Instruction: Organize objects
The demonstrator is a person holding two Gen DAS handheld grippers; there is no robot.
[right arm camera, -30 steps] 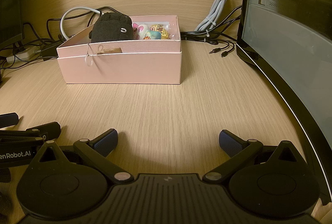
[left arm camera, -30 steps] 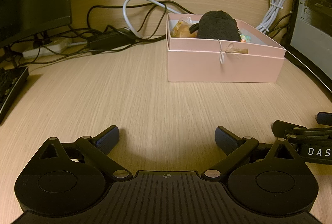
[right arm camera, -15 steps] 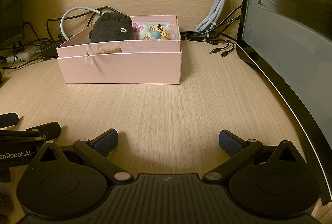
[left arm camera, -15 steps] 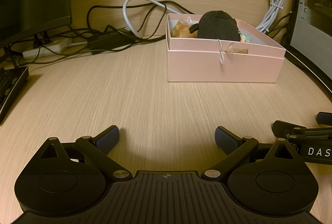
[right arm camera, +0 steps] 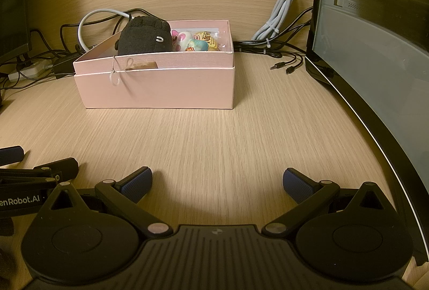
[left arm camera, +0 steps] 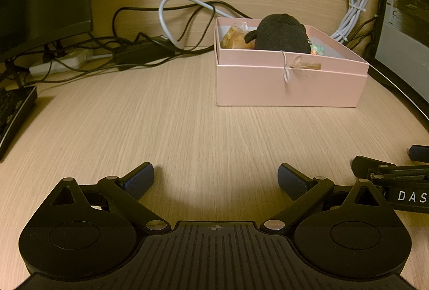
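Both grippers, left [left arm camera: 215,174] and right [right arm camera: 217,180], rest with jaws apart, empty. The plush [right arm camera: 144,35], upper centre in the box [right arm camera: 161,91], looks soft and light; pinch its top.

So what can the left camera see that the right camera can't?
Only the left wrist view shows the keyboard at the left edge and the power strip clearly. Only the right wrist view shows the colourful little toys clearly and the loose audio plug on the desk. Both show the pink box with the black plush inside, the bundled white cable, and wide-open jaws holding nothing.
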